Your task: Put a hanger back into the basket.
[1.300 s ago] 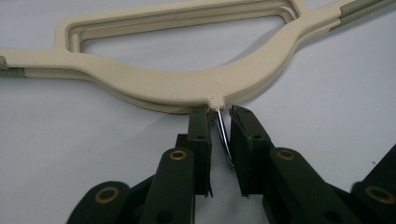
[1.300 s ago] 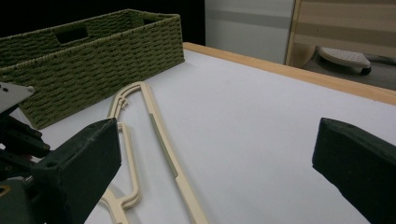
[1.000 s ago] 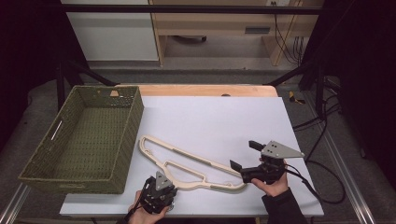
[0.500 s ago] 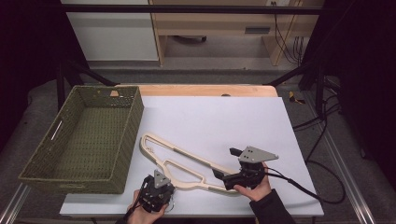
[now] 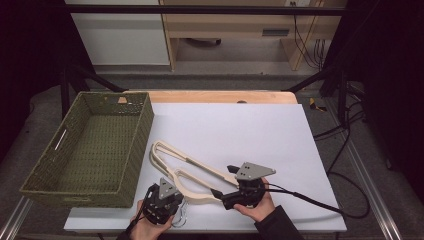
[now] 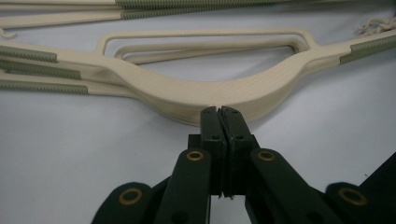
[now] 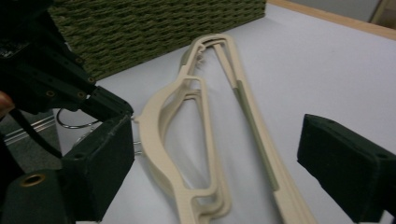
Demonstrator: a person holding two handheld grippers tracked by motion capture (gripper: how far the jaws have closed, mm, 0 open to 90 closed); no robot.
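Note:
Cream hangers (image 5: 200,165) with green ribbed strips lie stacked on the white table (image 5: 250,125); they also show close up (image 6: 210,93) and from the side (image 7: 152,126). My left gripper (image 5: 170,186) sits at the front edge, shut, its tips (image 6: 220,112) pressed against the curved neck of the stack. I cannot tell whether a hook wire is pinched between them. A metal hook loop (image 7: 70,125) lies beside that left gripper (image 7: 107,105). My right gripper (image 5: 225,181) is wide open, its jaws (image 7: 219,154) straddling the near end of the hanger stack without touching it.
A green woven basket (image 5: 75,197) stands at the table's left with nothing inside, its side wall (image 7: 154,28) just behind the hangers. A black cable (image 5: 310,200) trails right from the right gripper. A wooden strip (image 5: 220,96) runs along the table's back edge.
The right gripper has moved left and toward the front, from beyond the hangers' end to around it. The left gripper and the hangers have stayed put.

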